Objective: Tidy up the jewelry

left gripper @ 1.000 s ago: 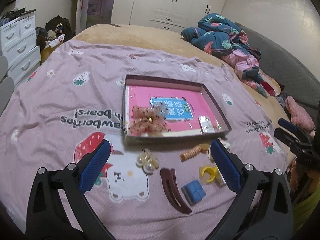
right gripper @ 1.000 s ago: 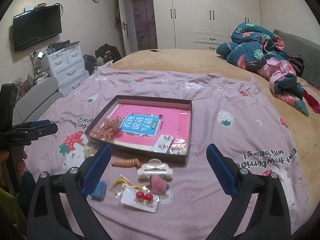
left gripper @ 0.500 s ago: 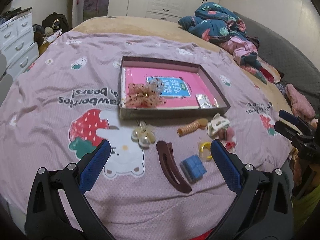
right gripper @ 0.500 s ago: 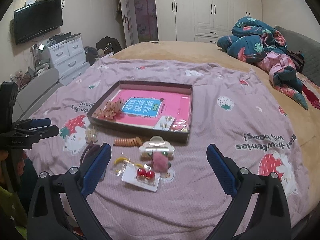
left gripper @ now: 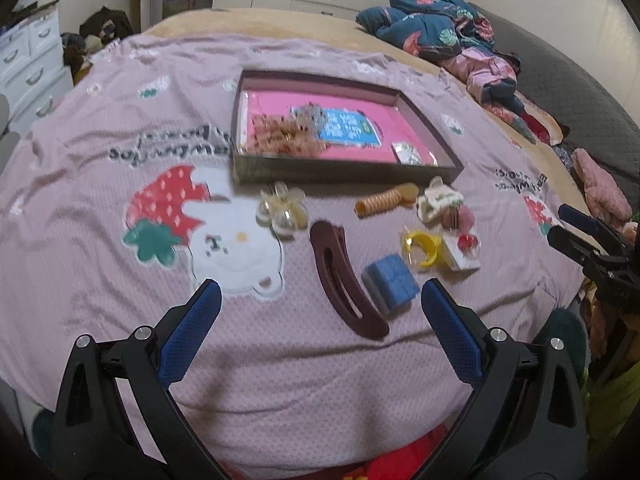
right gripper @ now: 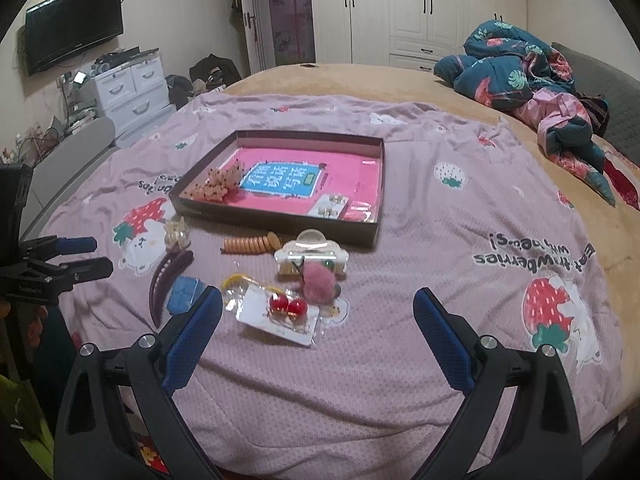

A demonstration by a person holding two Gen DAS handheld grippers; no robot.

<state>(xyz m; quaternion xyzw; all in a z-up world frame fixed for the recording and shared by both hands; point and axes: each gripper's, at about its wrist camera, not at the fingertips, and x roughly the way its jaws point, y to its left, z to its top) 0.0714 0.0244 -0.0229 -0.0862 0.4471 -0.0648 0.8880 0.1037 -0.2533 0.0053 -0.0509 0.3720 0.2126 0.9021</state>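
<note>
A dark shallow box (left gripper: 448, 156) (right gripper: 378, 216) with a pink book inside lies on the purple bedspread; it holds a brown frilly bow (left gripper: 280, 136) (right gripper: 214, 186) and an earring card (right gripper: 330, 206). In front of it lie a pearl flower clip (left gripper: 282, 208), an orange coil tie (left gripper: 380, 202) (right gripper: 250, 245), a white claw clip (right gripper: 312, 254), a maroon hair clip (left gripper: 344, 284) (right gripper: 166, 276), a blue square box (left gripper: 390, 280) (right gripper: 184, 294), a yellow ring (left gripper: 424, 244) and a cherry earring card (right gripper: 284, 314). My left gripper (left gripper: 318, 316) and right gripper (right gripper: 318, 322) both stand open and empty, short of these items.
A bundled teal and pink quilt (right gripper: 528, 80) lies at the far right of the bed. White drawers (right gripper: 132, 84) and a wall TV (right gripper: 74, 26) stand on the left, wardrobes (right gripper: 400, 12) behind. The bed's near edge (left gripper: 320, 452) drops off just below both grippers.
Both grippers have pulled back toward the bed's near edge and tilted down, so the box and loose items now sit farther ahead. Both stay open; nothing was grasped.
</note>
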